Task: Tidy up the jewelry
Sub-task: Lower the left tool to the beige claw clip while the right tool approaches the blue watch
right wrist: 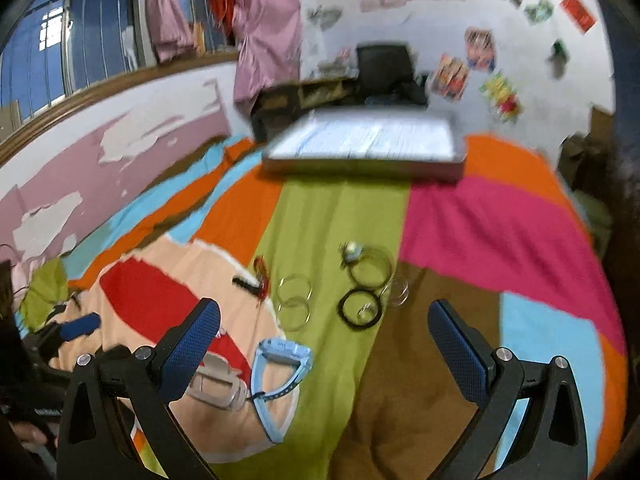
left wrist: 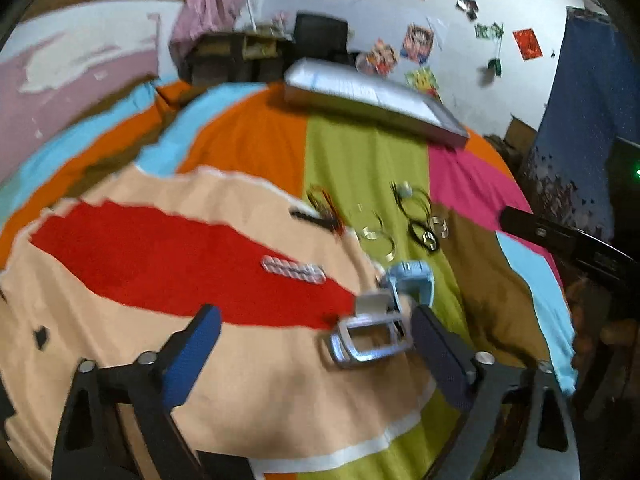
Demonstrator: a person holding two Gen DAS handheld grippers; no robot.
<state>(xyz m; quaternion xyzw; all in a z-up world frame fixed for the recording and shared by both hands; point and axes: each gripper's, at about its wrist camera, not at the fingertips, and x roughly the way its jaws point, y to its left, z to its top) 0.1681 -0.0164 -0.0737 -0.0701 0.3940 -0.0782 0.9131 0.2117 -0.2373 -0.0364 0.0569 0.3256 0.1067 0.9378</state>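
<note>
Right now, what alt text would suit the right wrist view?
An open tool hovers over a colorful patchwork bedspread, above a light blue watch, bangles and a black ring; a flat box lies beyond.

Left gripper [left wrist: 316,330] jaws spread wide, holding nothing, low over bedspread [left wrist: 360,168]. Right gripper [right wrist: 324,326] likewise wide apart, empty, above bedspread.

A light-blue watch [right wrist: 280,380] lies on its side on the bedspread [right wrist: 340,208]. Just beyond it are thin clear bangles [right wrist: 295,300], a black ring [right wrist: 359,309], and a tray [right wrist: 364,144] farthest away.
</note>
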